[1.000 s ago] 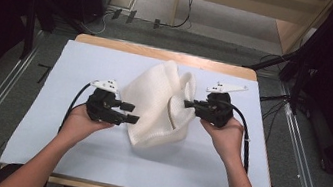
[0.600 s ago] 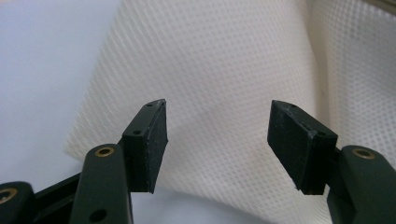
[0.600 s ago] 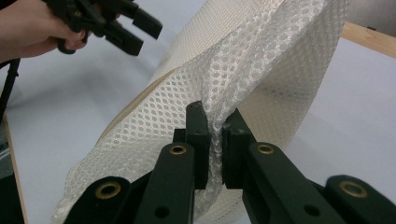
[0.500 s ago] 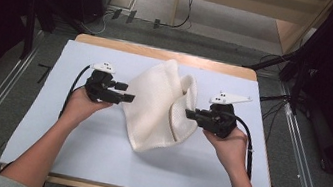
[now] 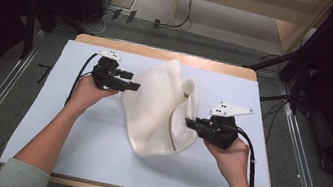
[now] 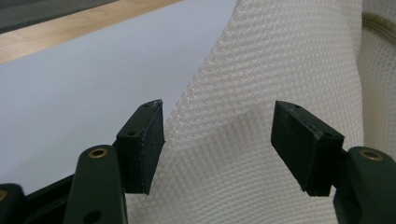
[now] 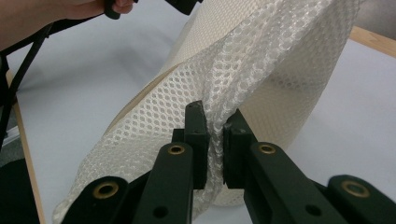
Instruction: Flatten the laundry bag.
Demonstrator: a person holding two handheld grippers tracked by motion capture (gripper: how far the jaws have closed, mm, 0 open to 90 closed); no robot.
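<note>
Mesh bag (image 5: 159, 110): lying crumpled near the middle of the table (image 5: 70, 144), on the white sheet (image 5: 92, 163) — one side lifted off the surface by the right grip, so the netting is bunching into a ridge.

Right hand-held gripper (image 5: 189, 123): clenching a fold of the netting (image 7: 215, 126) at the bag's right edge; pinching tight, apparently to hold that side while the other hand repositions.

Left hand-held gripper (image 5: 134, 87): released — jaws having just been opening, now standing wide, with a flap of the bag (image 6: 219, 154) between them but not pressed by the pads (image 6: 144, 140); sitting at the bag's upper left edge, apparently letting go to seek a better hold.

Trim (image 7: 135, 100): showing as a tan band along the bag's rim, likely marking the opening.

Next move, judged: regripping with the left to spread or flatten the bag.
</note>
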